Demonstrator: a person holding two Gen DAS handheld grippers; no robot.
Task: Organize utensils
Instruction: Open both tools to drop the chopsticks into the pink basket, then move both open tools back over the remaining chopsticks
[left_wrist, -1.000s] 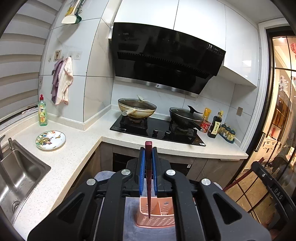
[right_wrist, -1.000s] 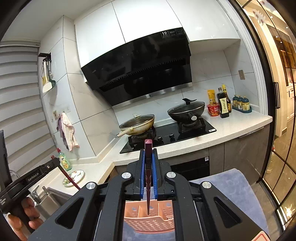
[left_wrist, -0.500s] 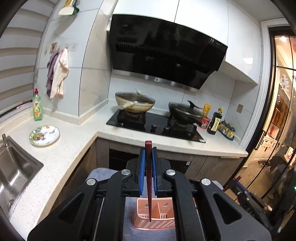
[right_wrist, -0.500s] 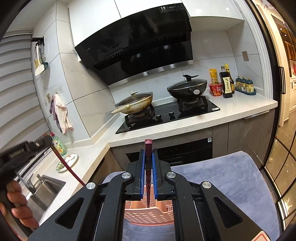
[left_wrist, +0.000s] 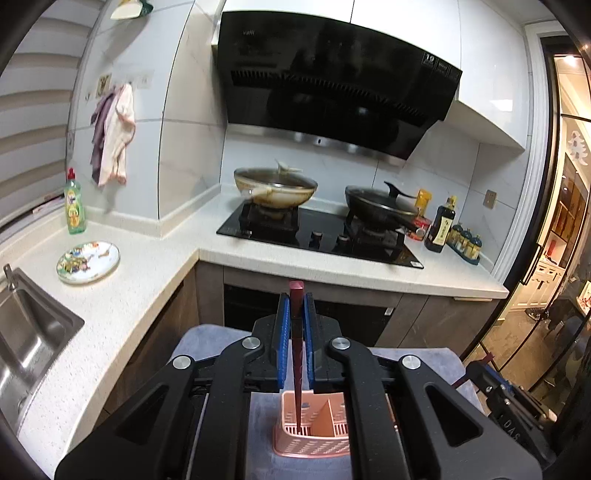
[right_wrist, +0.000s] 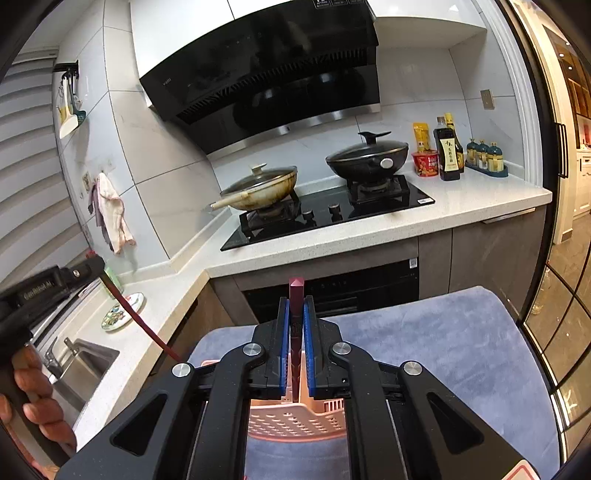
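In the left wrist view my left gripper (left_wrist: 295, 306) is shut on a dark red chopstick (left_wrist: 295, 369) that stands upright. Its tip reaches down into the left compartment of a pink slotted utensil basket (left_wrist: 321, 439). The right wrist view shows my right gripper (right_wrist: 295, 310) shut on a second dark red chopstick (right_wrist: 295, 295), whose tip hangs over the same basket (right_wrist: 291, 421). At the left edge of that view a hand (right_wrist: 33, 398) holds the left gripper's body (right_wrist: 48, 291), and its chopstick (right_wrist: 140, 321) slants down toward the basket.
The basket stands on a blue-grey towel (right_wrist: 443, 332). Behind it runs an L-shaped white counter (left_wrist: 147, 280) with a sink (left_wrist: 26, 332), a patterned plate (left_wrist: 88, 261), a hob with two lidded pans (left_wrist: 277, 184), and bottles (left_wrist: 439, 225). A glass door is at the right.
Both grippers have sunk toward the basket, so counter and hob sit higher in each view and the basket looks nearer. Both stay shut on their chopsticks.
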